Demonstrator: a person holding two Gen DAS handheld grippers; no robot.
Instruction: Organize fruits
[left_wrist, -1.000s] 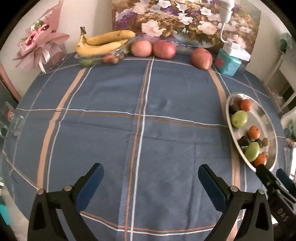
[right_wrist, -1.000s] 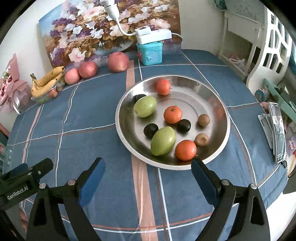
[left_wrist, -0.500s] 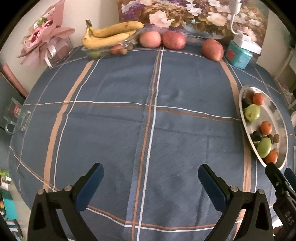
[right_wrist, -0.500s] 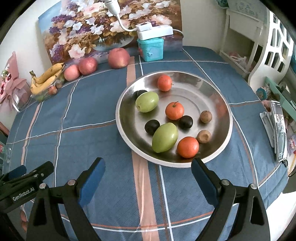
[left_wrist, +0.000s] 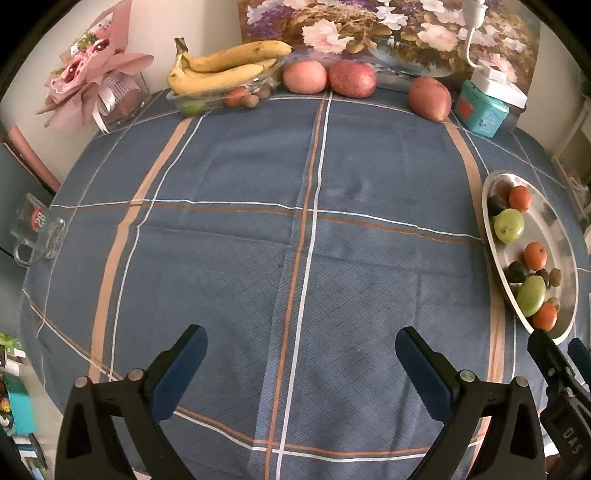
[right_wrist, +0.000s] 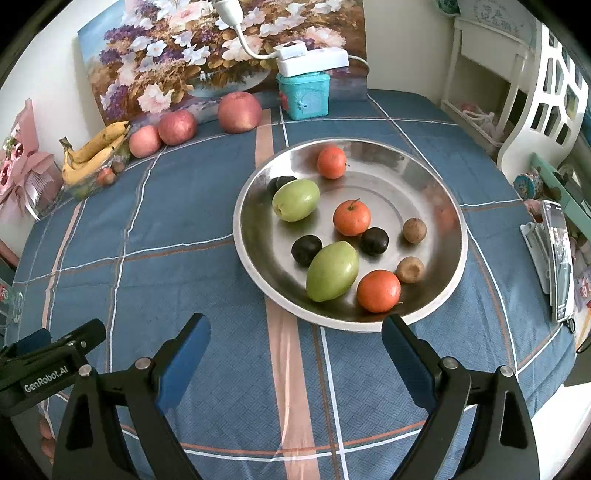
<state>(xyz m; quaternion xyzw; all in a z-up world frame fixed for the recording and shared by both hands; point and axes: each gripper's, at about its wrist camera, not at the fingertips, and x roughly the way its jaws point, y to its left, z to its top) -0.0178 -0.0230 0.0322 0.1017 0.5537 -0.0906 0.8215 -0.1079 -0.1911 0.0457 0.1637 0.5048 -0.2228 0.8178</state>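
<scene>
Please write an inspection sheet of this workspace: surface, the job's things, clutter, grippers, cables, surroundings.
Surface: table under a blue checked tablecloth, flat, no spills seen.
Job's things: steel plate holding three orange fruits, two green fruits, three dark plums and two small brown fruits; three red apples and a glass dish with bananas at the far edge.
Clutter: teal box, glass mug, pink bouquet, phone.
Grippers: left gripper and right gripper both over the near cloth, jaws wide apart, holding nothing.
Cables: white lamp neck and cord by a white power unit on the teal box.
Surroundings: flower painting, white chair.
</scene>
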